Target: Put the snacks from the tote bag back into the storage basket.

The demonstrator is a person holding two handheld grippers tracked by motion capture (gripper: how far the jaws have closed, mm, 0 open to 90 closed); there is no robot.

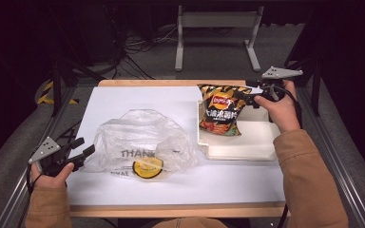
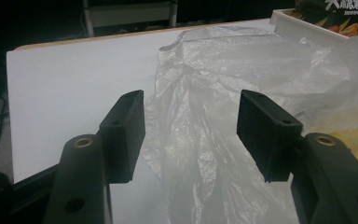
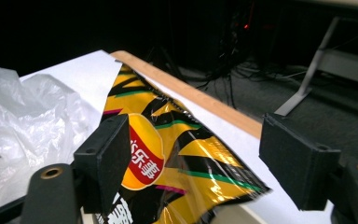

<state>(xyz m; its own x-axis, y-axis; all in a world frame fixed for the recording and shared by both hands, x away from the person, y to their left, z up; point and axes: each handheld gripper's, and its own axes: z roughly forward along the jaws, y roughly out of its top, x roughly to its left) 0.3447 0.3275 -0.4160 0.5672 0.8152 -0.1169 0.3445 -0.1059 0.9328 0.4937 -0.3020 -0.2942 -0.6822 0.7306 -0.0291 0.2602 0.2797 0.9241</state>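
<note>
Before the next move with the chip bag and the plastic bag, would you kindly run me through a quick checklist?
1. Right gripper open: ok, a wide gap shows between the jaws.
2. Chip bag resting in the white tray: ok, leaning against the tray's left wall.
3. Right gripper lined up with the chip bag's top: ok, the bag lies between the jaws, unpinched.
4. Left gripper open: ok.
5. Plastic bag in the left gripper's reach: ok, film lies between its jaws.
6. Plastic bag's mouth open: cannot tell.
</note>
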